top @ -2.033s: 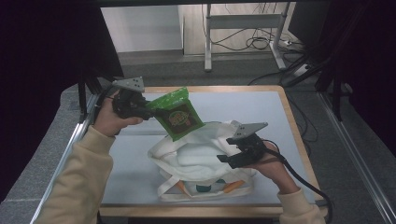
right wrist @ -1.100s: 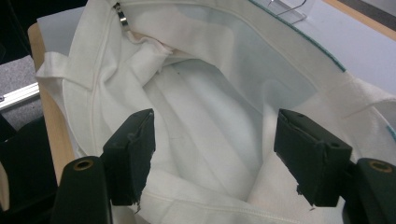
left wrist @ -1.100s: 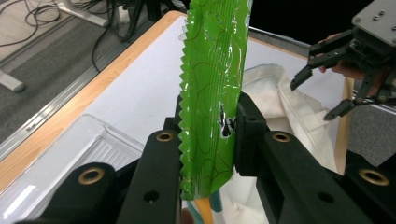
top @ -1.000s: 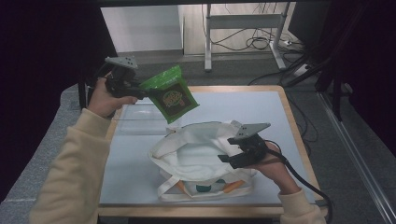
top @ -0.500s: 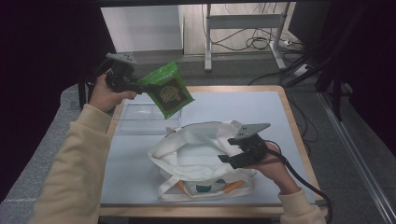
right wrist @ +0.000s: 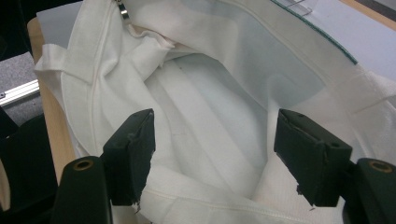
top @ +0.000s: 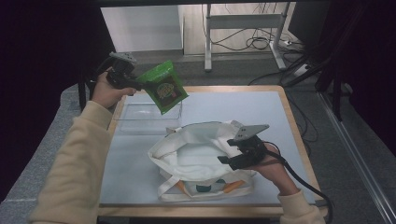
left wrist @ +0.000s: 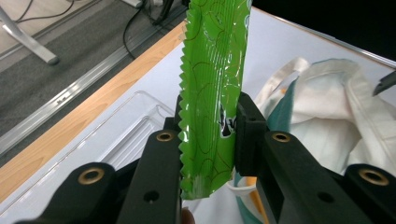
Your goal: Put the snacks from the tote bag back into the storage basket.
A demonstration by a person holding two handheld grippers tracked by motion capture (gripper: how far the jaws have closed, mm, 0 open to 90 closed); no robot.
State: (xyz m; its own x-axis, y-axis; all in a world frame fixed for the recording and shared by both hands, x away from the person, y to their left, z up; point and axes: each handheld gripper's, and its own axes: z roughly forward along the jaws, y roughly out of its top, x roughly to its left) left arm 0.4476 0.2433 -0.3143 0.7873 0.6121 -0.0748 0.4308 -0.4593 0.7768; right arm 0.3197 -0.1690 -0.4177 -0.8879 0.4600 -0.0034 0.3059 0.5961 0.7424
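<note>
Green glossy snack packet (top: 163, 87) with a zigzag edge is pinched by the left gripper's (left wrist: 208, 135) fingers, raised over a clear plastic tray (top: 144, 116). Right gripper (right wrist: 212, 158), fingers spread, sits at the soft white cloth bag's (top: 196, 154) mouth on the counter (top: 275, 112).

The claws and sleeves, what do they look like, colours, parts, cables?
Both claws are black. The left claw and right claw each carry a grey three-cornered plate on top. In the gripper views the jaws are blocky black bars with brass-coloured screw eyelets; the right pads look chipped at the edges. A black cable trails from the right one. The person wears cream sleeves.
</note>
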